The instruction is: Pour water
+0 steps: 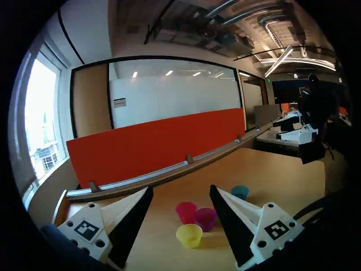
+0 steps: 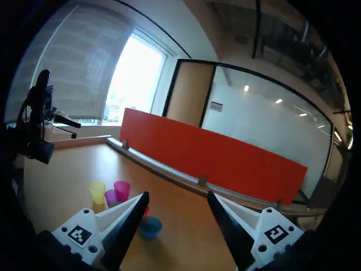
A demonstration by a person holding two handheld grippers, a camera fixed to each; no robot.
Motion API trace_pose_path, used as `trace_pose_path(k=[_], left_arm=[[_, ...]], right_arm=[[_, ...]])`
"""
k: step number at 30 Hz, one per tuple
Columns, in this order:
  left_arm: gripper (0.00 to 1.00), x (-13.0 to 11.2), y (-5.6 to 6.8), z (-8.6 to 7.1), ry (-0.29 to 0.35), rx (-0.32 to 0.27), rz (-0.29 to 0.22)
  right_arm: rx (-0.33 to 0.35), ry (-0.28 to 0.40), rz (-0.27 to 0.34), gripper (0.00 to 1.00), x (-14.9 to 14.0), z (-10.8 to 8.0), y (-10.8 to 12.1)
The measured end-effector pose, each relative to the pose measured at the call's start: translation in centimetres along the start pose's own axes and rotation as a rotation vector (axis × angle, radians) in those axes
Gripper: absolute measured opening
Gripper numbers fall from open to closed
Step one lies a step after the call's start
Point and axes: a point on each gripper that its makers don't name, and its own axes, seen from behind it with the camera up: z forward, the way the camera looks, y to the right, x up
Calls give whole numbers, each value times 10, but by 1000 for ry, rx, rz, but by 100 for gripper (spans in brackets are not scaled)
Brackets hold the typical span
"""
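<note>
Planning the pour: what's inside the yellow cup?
In the left gripper view the small yellow plastic cup stands upright on the wooden desk; just its upper inner wall shows. Its near wall covers the bottom, so any water cannot be judged.

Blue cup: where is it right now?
In the left gripper view the blue cup stands on the table, apart, right of the pink cup, purple cup and yellow cup.

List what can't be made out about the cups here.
1. Left gripper view: whether the yellow cup, pink cup, purple cup or teal cup holds water; the low angle hides their insides.
2. Right gripper view: a red item, mostly hidden behind a finger of the right gripper.
</note>
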Motion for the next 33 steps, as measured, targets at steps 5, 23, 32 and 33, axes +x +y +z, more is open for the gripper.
trace_pose_path(k=[5,23,32,33], left_arm=[[93,-3,10,6,-27,-50,1],[93,-11,38,24,-87,-183,21],[93,-28,52,31,-129,-245,6],[93,-30,53,32,-133,-249,4]], right_arm=[[29,-21,-6,100,3,1,-2],[90,-84,-37,100,-2,2,-1],[109,-96,-52,100,-7,6,-2],[109,-99,-53,100,-8,7,-2]])
